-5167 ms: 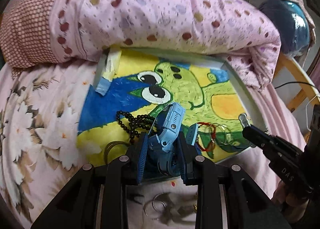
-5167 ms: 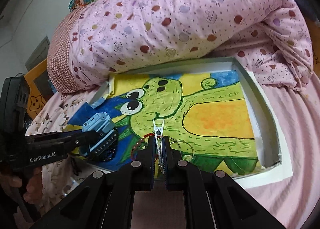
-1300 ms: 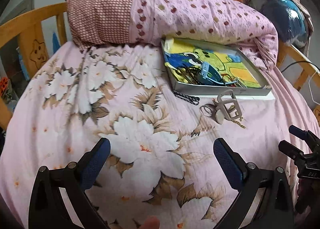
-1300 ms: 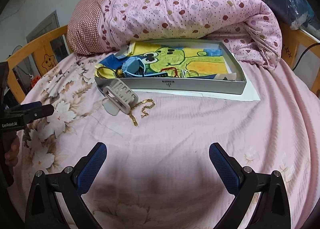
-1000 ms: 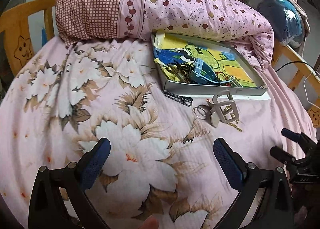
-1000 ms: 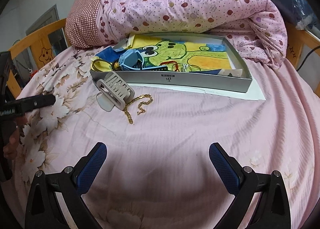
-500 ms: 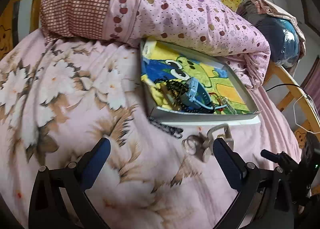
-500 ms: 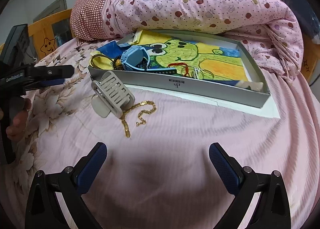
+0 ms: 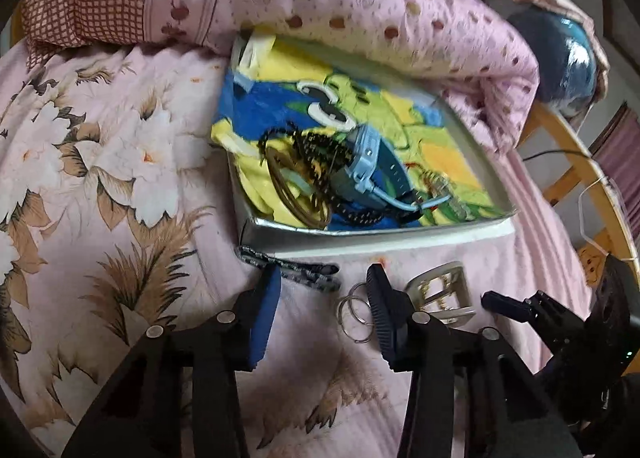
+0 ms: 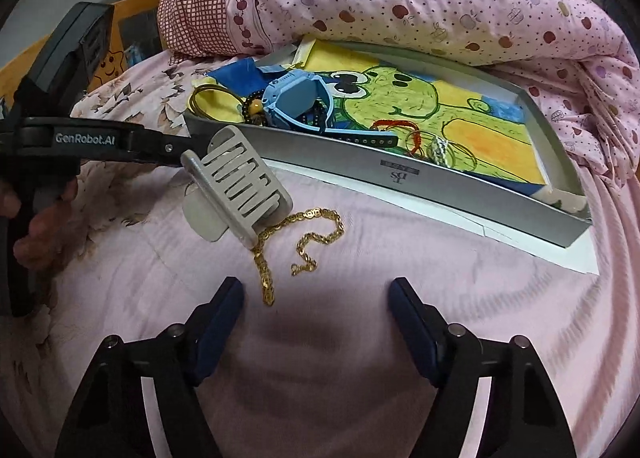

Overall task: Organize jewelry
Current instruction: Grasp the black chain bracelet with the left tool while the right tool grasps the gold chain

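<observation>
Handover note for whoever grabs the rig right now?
Left claw: empty, jaws just been closing, over the dark hair clip by the box.
Right claw: empty, also closing, nearing the gold chain.
Done: watch, beads, bangles and red cord in box.
Left on the bed: hair clip, rings, claw clip, chain.
</observation>
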Demonstrator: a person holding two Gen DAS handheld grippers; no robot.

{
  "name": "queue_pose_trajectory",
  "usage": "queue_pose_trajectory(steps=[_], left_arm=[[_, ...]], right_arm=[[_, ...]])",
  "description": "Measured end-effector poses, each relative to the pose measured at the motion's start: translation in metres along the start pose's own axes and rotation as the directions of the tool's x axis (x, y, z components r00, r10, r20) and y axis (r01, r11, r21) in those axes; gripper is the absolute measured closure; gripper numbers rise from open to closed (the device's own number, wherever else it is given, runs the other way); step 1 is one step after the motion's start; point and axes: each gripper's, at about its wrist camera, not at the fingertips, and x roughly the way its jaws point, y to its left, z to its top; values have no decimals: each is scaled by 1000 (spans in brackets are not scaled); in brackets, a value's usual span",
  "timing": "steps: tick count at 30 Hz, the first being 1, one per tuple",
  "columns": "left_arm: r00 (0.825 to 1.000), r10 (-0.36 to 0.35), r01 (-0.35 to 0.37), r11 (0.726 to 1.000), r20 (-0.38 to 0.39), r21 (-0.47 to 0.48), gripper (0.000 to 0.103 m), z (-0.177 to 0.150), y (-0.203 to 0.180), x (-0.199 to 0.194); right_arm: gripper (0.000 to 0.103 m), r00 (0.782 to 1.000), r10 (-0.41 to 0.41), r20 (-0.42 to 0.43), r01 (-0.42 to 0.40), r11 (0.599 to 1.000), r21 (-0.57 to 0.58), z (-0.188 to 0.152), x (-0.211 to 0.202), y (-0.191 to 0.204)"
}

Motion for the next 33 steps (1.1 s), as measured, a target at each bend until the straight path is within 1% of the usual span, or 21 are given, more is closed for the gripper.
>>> queue_pose_trajectory(steps=[3,5,8,10,11,12,14,16,17,20,24,25,26,27,29,33], left_arm=[[1000,5,-5,1000,-8,-17,66,1,3,2],[1000,4,-5,999,-18,-41,66,3,5,2],[1000,6,-8,998,-28,-68,66,4,9,2],[999,22,-24,997,-32,-78,70,5,9,2],[999,31,-34,996,-35,-81,75,5,10,2],[999,38,-41,996,-36,-84,78,5,11,2],[999,36,-39,995,-33,-94,80,4,13,1],[999,38,-41,994,-29,-97,81,3,13,1],[999,43,-45,994,-28,-96,84,3,13,0],[999,49,-52,993,-23,-107,87,1,14,-1],[998,52,-55,990,-23,-129,93,-1,15,-3],[998,53,-55,990,-25,-131,94,-2,14,-3],[998,56,-58,990,-23,-126,95,-2,13,-4],[998,62,-64,991,-21,-116,96,-2,12,-4],[998,65,-68,991,-26,-112,98,-4,10,-5],[998,55,-60,990,-41,-130,101,-7,10,-6]], right_arm=[[34,1000,9,1,-9,1000,-11,7,5,-2],[44,1000,13,-1,-13,1000,-13,12,9,-3],[55,1000,21,1,-21,1000,-19,14,10,-1],[63,1000,26,0,-26,999,-32,14,10,1],[66,1000,27,0,-27,999,-36,13,9,2],[67,1000,31,-1,-31,999,-38,13,9,3],[74,999,37,-2,-38,999,-35,12,8,4],[78,999,38,-2,-38,999,-36,11,7,5],[81,999,38,-2,-38,999,-37,10,6,6],[84,999,40,-5,-40,999,-30,9,5,8],[88,998,60,-14,-59,998,25,7,2,4],[90,998,62,-15,-61,998,31,6,2,4],[95,998,66,-15,-65,997,34,6,1,5],[96,998,66,-17,-65,997,32,5,-1,6],[96,998,67,-16,-67,997,26,5,-3,8],[96,995,95,-13,-95,995,42,0,-9,12]])
